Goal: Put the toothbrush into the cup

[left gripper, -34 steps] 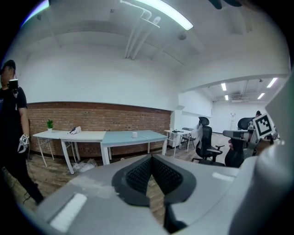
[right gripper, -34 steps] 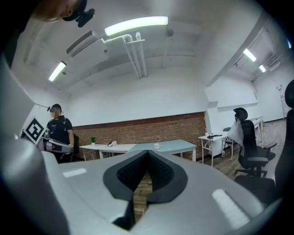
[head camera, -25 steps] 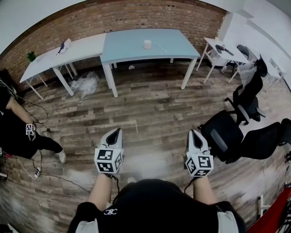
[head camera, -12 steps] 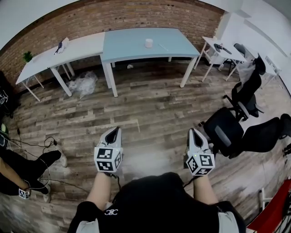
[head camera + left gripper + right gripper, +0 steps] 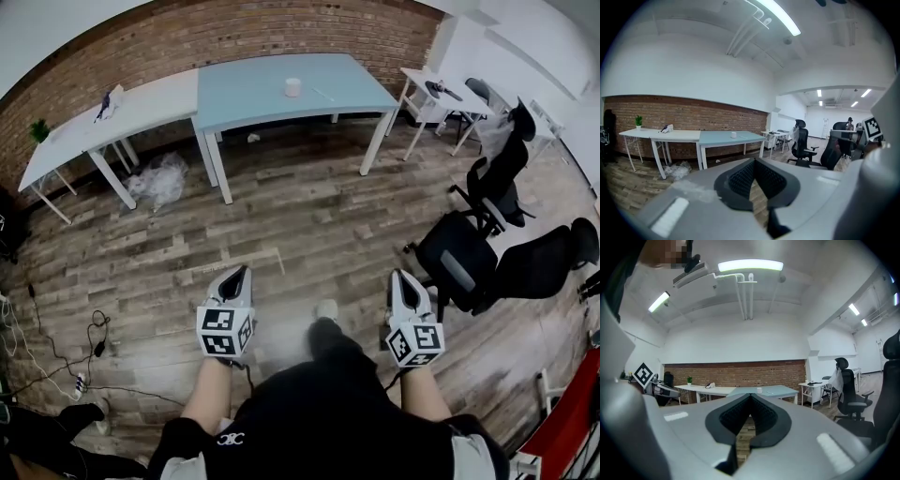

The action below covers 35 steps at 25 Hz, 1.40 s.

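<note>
Well away across the wood-plank floor (image 5: pixel 309 225), the small white cylindrical cup (image 5: pixel 292 87) stands on the light blue rectangular worktop (image 5: pixel 244 94), with the thin pale toothbrush (image 5: pixel 322 94) lying flat just to its right, apart from it. Down near the person's body, the left gripper (image 5: pixel 240 272) and the right gripper (image 5: pixel 399 277) are held side by side over the floor, each with its fingers closed together and holding nothing.

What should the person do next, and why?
Probably walk across the floor to the blue table: the cup and the toothbrush sit on it, far beyond both grippers. The left gripper and right gripper have their jaws together and hold nothing, so no grasp seems possible from here.
</note>
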Motion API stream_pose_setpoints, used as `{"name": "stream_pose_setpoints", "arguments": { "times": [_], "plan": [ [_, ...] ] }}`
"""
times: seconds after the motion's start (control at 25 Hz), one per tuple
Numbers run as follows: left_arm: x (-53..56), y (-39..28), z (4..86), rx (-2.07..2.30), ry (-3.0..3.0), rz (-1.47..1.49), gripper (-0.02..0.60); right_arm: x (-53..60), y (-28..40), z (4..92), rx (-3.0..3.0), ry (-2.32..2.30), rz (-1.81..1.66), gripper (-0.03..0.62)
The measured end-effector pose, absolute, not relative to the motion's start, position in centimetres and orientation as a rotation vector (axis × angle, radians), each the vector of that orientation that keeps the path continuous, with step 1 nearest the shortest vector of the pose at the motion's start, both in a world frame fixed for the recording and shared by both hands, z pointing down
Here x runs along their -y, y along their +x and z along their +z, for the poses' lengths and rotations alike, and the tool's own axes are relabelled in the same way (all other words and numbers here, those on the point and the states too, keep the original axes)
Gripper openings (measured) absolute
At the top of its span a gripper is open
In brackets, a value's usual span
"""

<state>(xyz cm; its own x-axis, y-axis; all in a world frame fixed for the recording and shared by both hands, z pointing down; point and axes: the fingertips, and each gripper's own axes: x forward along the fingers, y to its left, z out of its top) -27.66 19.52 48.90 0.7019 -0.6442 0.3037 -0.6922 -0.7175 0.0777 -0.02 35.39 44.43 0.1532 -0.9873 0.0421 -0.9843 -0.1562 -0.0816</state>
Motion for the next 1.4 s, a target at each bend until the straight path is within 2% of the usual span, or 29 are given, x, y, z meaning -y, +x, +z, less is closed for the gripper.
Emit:
{"name": "stream_pose_setpoints", "arguments": {
  "times": [0.48,1.04,1.4],
  "plan": [
    [-12.5,-25.9,49.3,1.14,2.729,0.412,0.008,-26.9,2.5,46.8,-2.064,-2.315,-0.157,0.008],
    [-1.3,-17.8,50.3,1.165,2.667,0.438,0.008,-12.5,10.6,47.0,-2.155,-2.237,-0.16,0.008],
    [5.6,-10.2,49.4,1.16,2.657,0.463,0.008,-4.1,16.3,47.2,-2.229,-2.181,-0.206,0.008]
  ]
}}
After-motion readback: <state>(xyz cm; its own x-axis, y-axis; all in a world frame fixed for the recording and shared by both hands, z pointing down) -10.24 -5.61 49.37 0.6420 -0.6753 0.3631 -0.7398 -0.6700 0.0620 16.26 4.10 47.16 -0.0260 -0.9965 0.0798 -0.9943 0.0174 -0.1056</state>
